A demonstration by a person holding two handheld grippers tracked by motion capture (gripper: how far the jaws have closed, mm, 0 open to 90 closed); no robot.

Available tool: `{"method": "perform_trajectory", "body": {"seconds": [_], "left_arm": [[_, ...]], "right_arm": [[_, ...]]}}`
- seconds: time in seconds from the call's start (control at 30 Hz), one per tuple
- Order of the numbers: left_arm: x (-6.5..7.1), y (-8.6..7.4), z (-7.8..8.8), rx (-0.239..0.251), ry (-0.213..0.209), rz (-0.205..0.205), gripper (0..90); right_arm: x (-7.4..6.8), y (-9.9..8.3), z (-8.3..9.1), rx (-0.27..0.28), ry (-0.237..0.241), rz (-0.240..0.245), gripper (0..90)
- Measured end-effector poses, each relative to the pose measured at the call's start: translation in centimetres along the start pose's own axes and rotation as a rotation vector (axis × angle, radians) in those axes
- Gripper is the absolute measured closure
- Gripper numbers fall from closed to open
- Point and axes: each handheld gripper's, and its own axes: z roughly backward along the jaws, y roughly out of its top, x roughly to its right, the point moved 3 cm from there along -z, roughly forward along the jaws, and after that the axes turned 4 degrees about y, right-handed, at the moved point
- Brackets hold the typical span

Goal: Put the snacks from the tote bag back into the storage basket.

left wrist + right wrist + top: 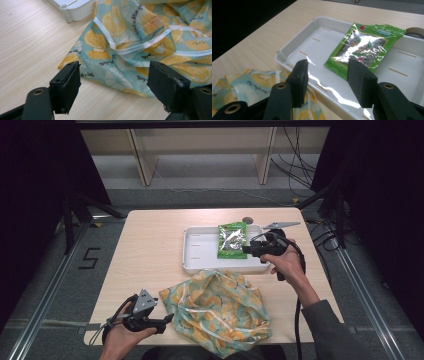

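- The tray (200, 251) sits on the table (150, 245), toward its far right.
- A green packet (231, 241) lies flat inside the tray, in its right half.
- The right gripper (248, 249) hovers at the tray's right part, jaws apart with nothing between them; the packet lies just beyond its pads (359, 75).
- A lemon-print bag (220, 307) lies crumpled just before the tray's near rim.
- The left gripper (167, 320) rests left of the bag, well before the tray, jaws wide; the bag's edge lies between them, not pinched.
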Motion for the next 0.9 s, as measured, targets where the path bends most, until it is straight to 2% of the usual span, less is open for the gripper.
{"method": "perform_trajectory", "body": {"seconds": [0.13, 0.2, 0.23, 0.27, 0.3, 0.33, 0.4, 0.47, 0.57, 0.63, 0.67, 0.7, 0.9], "left_arm": [[-0.1, 0.0, 0.0, 0.003, 0.002, -0.014, 25.3], [-0.2, 0.0, 0.1, 0.004, 0.004, -0.019, 25.3], [-0.2, 0.0, 0.1, 0.004, 0.005, -0.019, 25.3], [-0.2, 0.0, 0.1, 0.005, 0.003, -0.019, 25.3], [-0.2, 0.0, 0.1, 0.005, 0.004, -0.018, 25.3], [-0.1, 0.0, 0.1, 0.004, 0.005, -0.014, 25.3], [-0.2, 0.0, 0.2, -0.003, 0.008, -0.017, 25.2], [-0.1, 0.0, 0.1, 0.005, 0.005, -0.012, 25.2], [-0.2, 0.1, 0.1, 0.005, 0.005, -0.016, 25.2], [-0.2, 0.1, 0.1, 0.005, 0.004, -0.018, 25.2], [-0.2, 0.0, 0.1, 0.004, 0.005, -0.019, 25.2], [-0.2, 0.1, 0.1, 0.005, 0.005, -0.017, 25.2], [-0.2, 0.0, 0.1, 0.004, 0.005, -0.011, 25.2]], "right_arm": [[-0.4, -0.3, 0.3, -0.003, 0.009, -0.030, 48.1], [-0.2, -0.5, 0.5, -0.001, 0.006, -0.008, 47.1], [-0.2, -0.7, 0.6, -0.004, 0.004, -0.016, 46.5], [-0.3, -0.8, 0.6, -0.010, 0.005, -0.044, 46.4], [-0.1, -1.0, 0.7, -0.008, 0.002, -0.028, 46.3], [-0.2, -1.2, 0.8, -0.013, 0.003, -0.047, 46.2], [0.0, -1.5, 1.0, -0.018, -0.004, -0.022, 45.8], [-0.1, -1.9, 1.2, -0.026, 0.004, -0.041, 45.7], [0.1, -2.3, 1.5, -0.019, 0.006, -0.012, 45.5], [-0.3, -2.6, 1.7, -0.032, -0.002, -0.036, 45.4], [-0.1, -2.7, 1.7, -0.028, -0.006, -0.002, 45.4], [-0.4, -2.9, 1.7, -0.029, 0.012, -0.037, 45.4], [-0.5, -3.8, 2.1, -0.034, 0.010, -0.037, 45.2]]}}
